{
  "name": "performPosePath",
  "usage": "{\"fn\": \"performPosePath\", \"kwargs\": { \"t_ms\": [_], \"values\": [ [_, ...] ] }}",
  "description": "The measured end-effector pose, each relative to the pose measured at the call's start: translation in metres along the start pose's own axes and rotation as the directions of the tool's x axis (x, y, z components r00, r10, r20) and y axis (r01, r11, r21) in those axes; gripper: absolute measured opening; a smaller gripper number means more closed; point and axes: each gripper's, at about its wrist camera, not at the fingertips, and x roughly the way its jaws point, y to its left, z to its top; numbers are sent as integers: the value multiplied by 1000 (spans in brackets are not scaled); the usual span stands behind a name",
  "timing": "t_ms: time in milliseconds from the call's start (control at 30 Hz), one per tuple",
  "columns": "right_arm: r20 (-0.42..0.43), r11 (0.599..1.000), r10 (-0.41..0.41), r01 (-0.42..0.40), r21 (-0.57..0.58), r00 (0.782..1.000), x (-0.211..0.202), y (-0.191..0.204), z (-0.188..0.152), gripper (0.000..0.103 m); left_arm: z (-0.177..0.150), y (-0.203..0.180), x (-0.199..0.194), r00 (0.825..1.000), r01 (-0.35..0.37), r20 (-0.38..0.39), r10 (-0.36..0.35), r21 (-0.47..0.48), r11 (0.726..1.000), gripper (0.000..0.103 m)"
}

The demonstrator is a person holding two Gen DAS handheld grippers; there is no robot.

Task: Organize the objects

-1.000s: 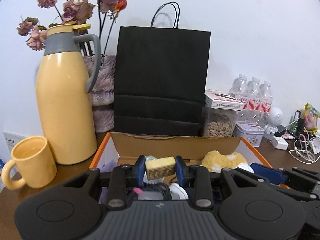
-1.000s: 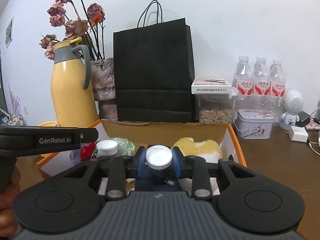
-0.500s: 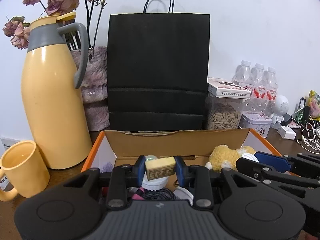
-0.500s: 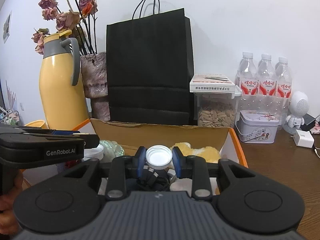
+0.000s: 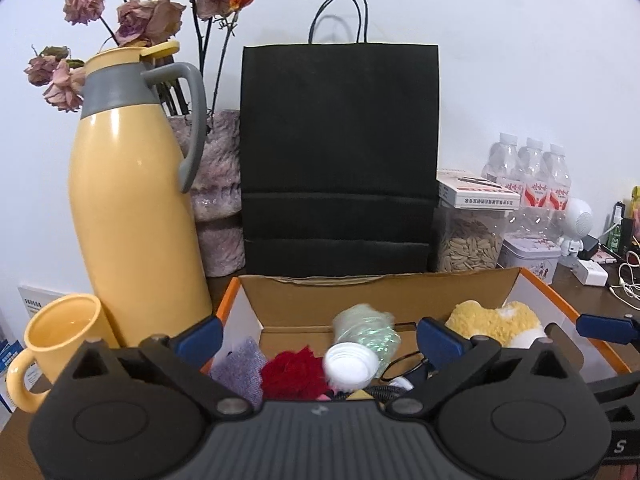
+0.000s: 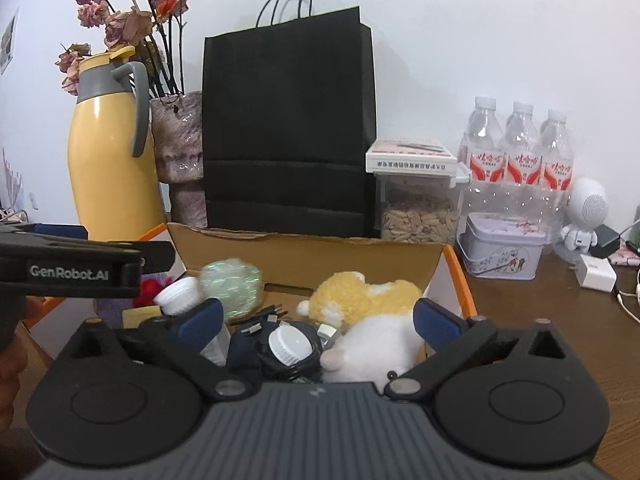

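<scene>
An open cardboard box with orange edges [image 5: 320, 304] [image 6: 304, 258] sits in front of me, full of small items. My left gripper [image 5: 320, 338] is open and empty over its left half, above a red flower [image 5: 294, 372], a white-capped bottle [image 5: 352, 362] and a purple cloth [image 5: 240, 368]. My right gripper [image 6: 318, 320] is open and empty over the box, above a white-capped dark bottle [image 6: 290, 346] lying among black cables, beside a yellow-and-white plush toy [image 6: 368, 300]. A small yellow block [image 6: 140, 316] lies in the box at the left.
Behind the box stand a black paper bag [image 5: 340, 160], a yellow thermos [image 5: 128, 200], a vase of dried roses [image 5: 216, 184] and a seed jar [image 6: 418, 216]. A yellow mug [image 5: 60, 340] is at left. Water bottles [image 6: 520, 160], a tin [image 6: 504, 246] and chargers are at right.
Both grippers opened. The left one let go of the small yellow block and the right one let go of the white-capped bottle; both items now lie in the box.
</scene>
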Motion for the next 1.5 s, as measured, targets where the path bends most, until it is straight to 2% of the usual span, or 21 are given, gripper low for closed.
{"fn": "performPosePath", "kwargs": {
  "t_ms": [300, 567, 833, 1233, 1500],
  "values": [
    [2, 1000, -19, 19, 4, 1000, -5, -4, 1, 103, -1, 3, -8, 1000, 2, 7, -2, -9, 1000, 103],
    [13, 999, -35, 35, 11, 999, -27, -2, -3, 103, -9, 6, -39, 999, 7, 33, -7, -8, 1000, 103],
    [8, 998, -41, 40, 47, 999, -72, 6, -14, 103, -27, 13, -92, 1000, -13, 6, 13, -18, 1000, 103],
    [-40, 998, -38, 40, 53, 998, -164, 34, -46, 103, -76, 23, -196, 999, -15, -32, 14, -22, 1000, 103],
    [-64, 997, -45, 49, 63, 997, -201, 47, -65, 103, -95, 24, -236, 999, -13, -40, 12, -28, 1000, 103]
  ]
}}
